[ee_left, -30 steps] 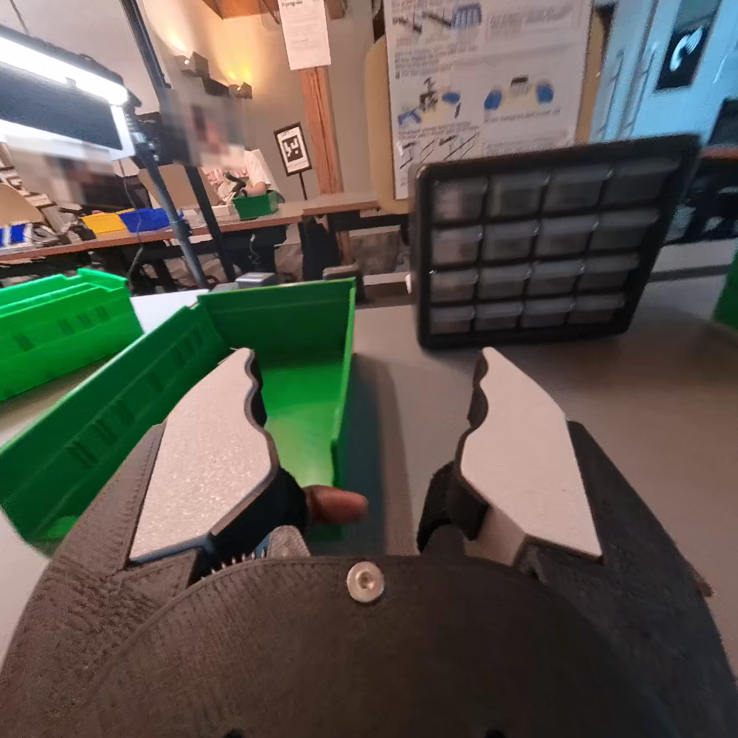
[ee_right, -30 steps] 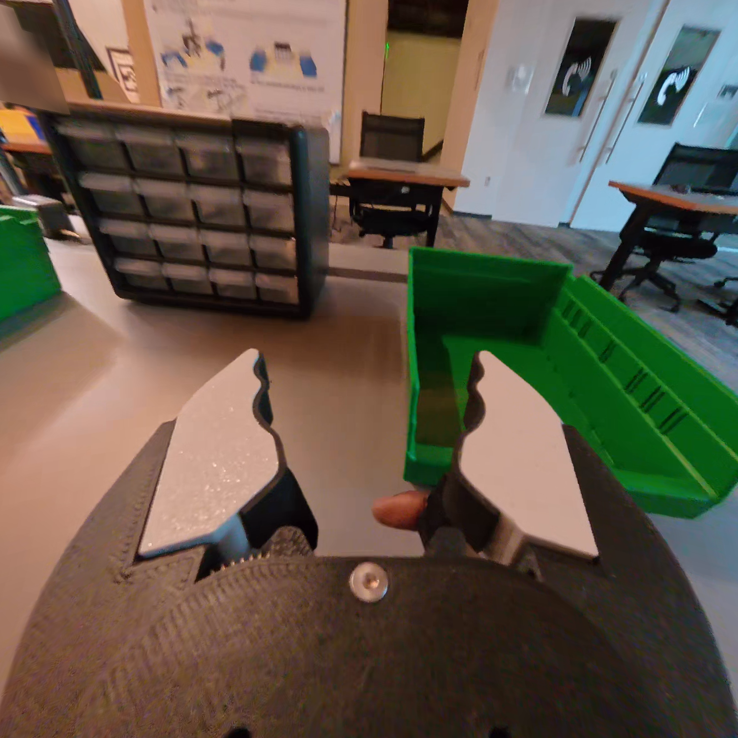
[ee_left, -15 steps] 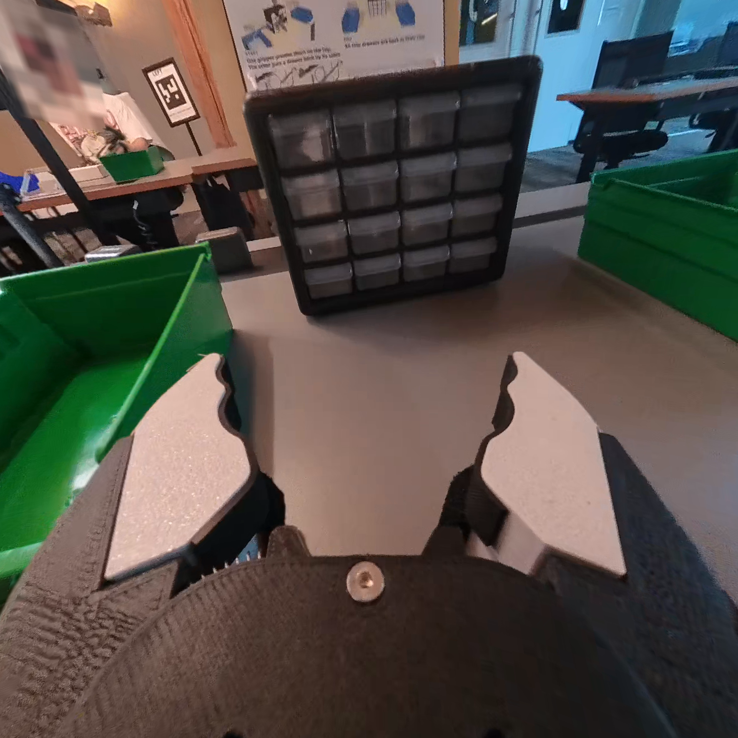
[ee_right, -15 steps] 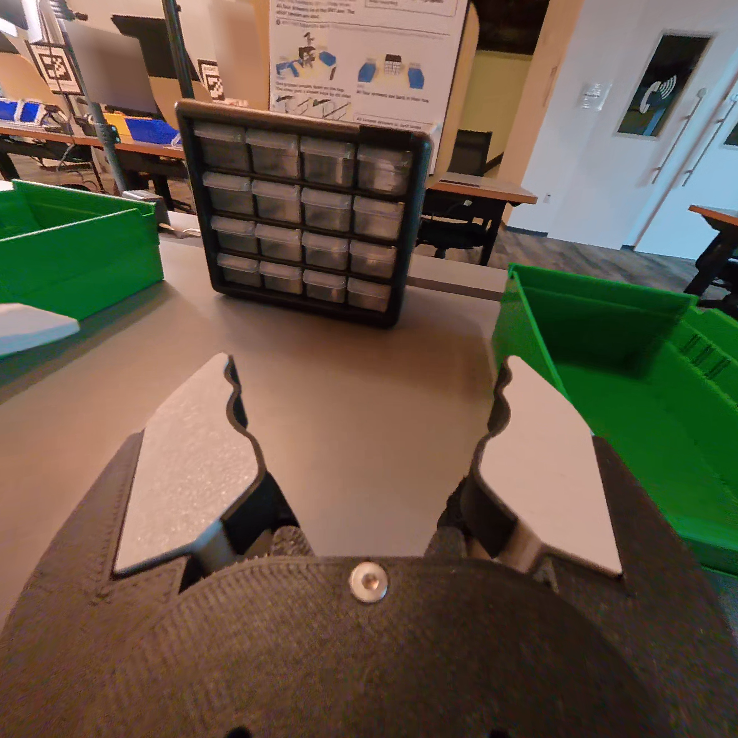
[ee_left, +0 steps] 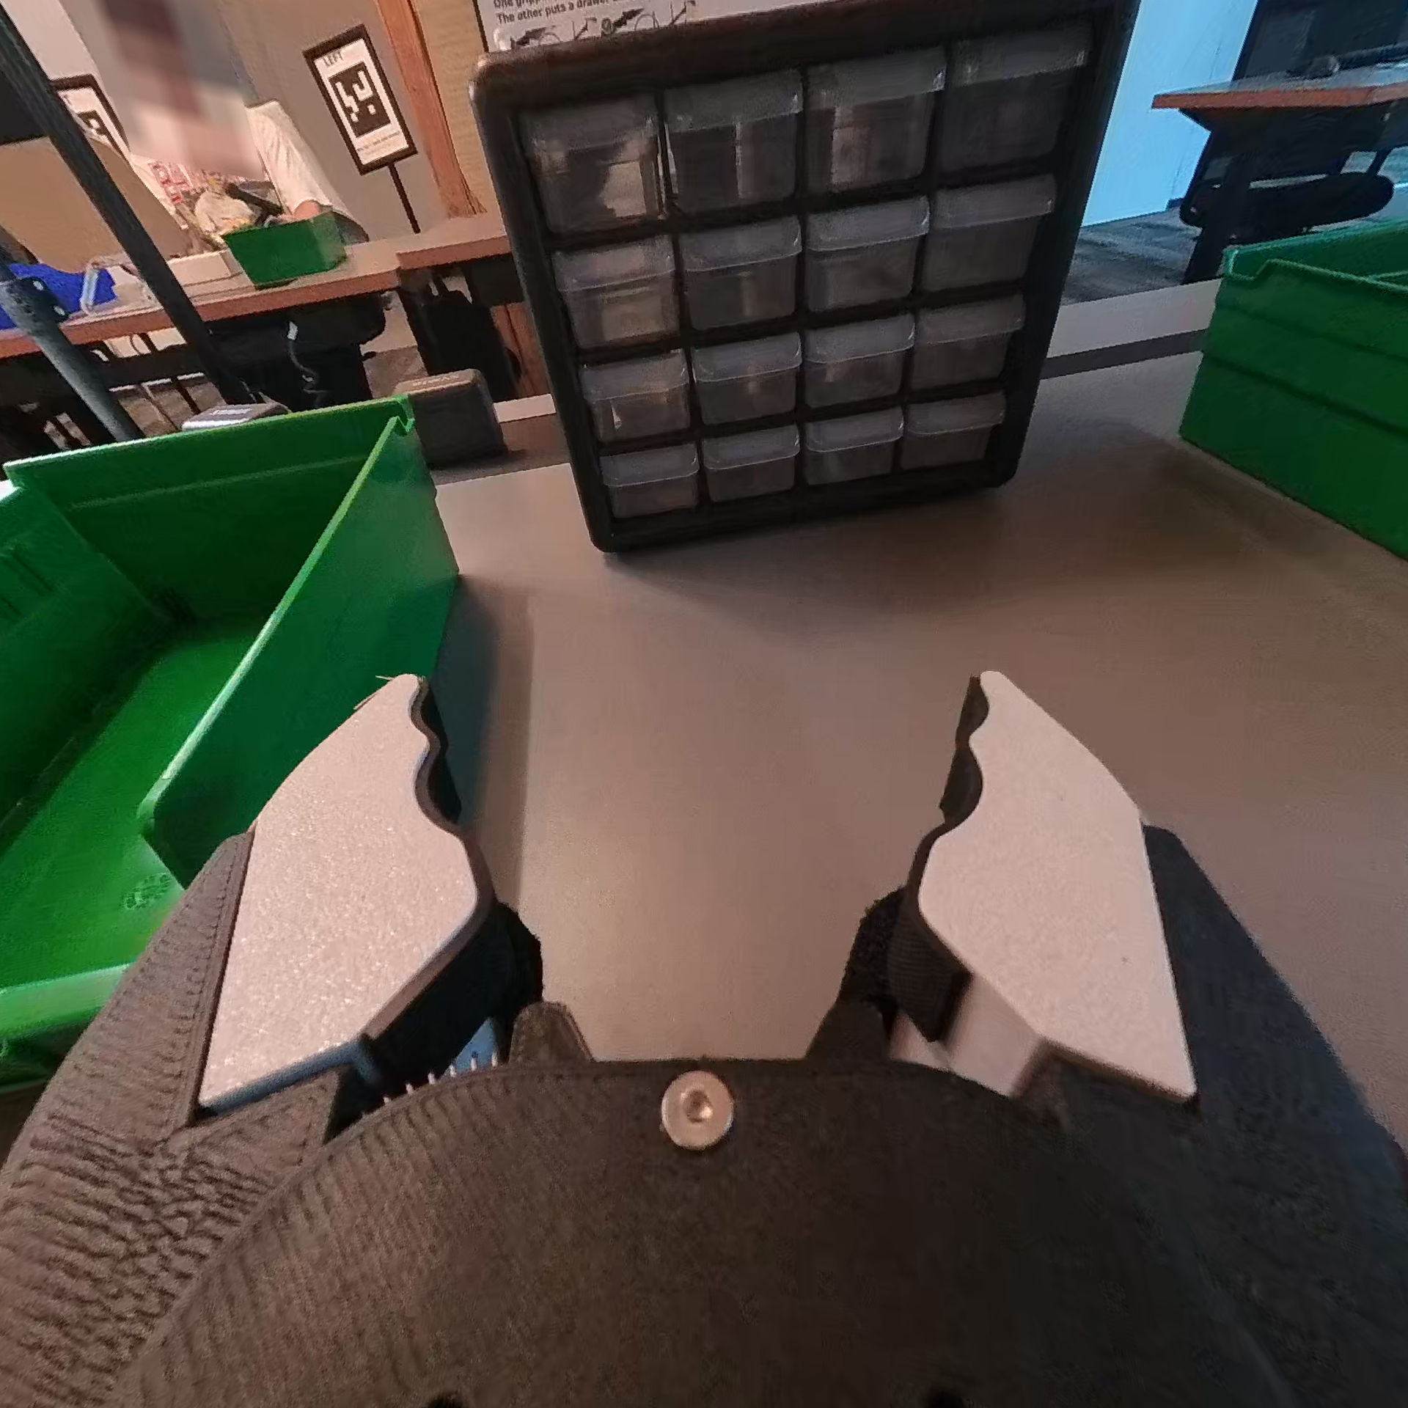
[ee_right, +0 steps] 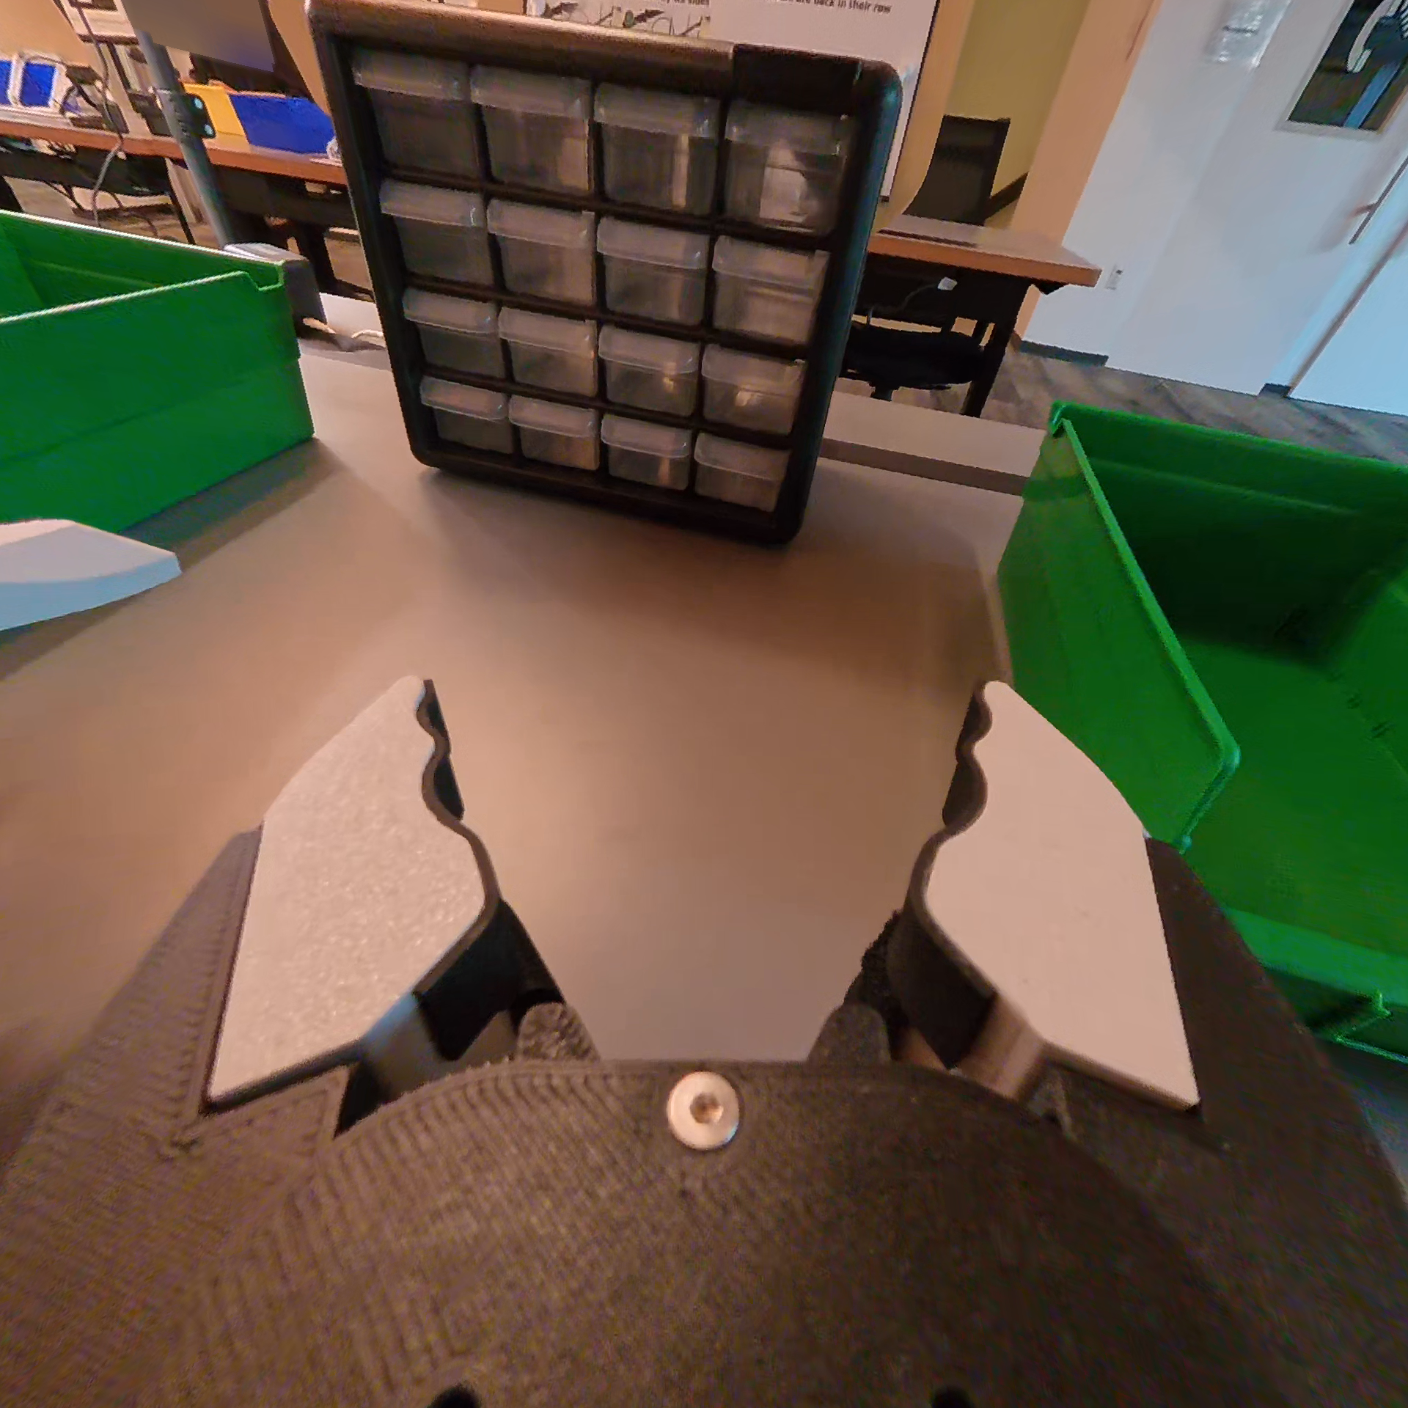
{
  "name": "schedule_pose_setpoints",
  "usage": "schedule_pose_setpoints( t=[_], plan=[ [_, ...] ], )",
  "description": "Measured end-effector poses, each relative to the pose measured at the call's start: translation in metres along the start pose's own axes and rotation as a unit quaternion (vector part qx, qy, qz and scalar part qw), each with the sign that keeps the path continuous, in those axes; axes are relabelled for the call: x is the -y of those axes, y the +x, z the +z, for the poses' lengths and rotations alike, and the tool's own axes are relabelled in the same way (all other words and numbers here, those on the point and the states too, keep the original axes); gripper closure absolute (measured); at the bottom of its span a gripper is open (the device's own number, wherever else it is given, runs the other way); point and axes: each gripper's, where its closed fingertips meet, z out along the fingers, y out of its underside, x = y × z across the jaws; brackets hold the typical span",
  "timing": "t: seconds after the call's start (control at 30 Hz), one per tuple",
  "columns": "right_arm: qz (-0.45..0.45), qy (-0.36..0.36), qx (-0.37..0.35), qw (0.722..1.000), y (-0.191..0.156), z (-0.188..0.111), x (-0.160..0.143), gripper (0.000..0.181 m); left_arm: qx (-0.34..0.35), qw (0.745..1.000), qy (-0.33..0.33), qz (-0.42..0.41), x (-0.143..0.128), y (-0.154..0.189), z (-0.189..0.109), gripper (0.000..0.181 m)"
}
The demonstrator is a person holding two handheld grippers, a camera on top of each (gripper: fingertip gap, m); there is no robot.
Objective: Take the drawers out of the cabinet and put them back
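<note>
One cabinet [ee_right: 602,282], sixteen drawers [ee_right: 655,278], two green bins [ee_right: 145,366].

A framed sign [ee_left: 361,100] with a black-and-white square code and a short printed word above it stands on a thin post behind the left green bin. A white poster [ee_right: 800,17] with lines of black print hangs on the wall just behind the drawer cabinet [ee_right: 602,282]. The cabinet's 16 clear drawers carry no labels.
</note>
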Motion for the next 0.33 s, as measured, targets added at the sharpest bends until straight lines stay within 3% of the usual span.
schedule_pose_setpoints(
  t=[0.33],
  plan=[
    [-0.003, 0.001, 0.012, 1.0, -0.0069, 0.0057, 0.0026, 0.055, -0.006, 1.0, -0.01, 0.009, -0.004, 0.0058, 0.0067, 0.056]
  ],
)
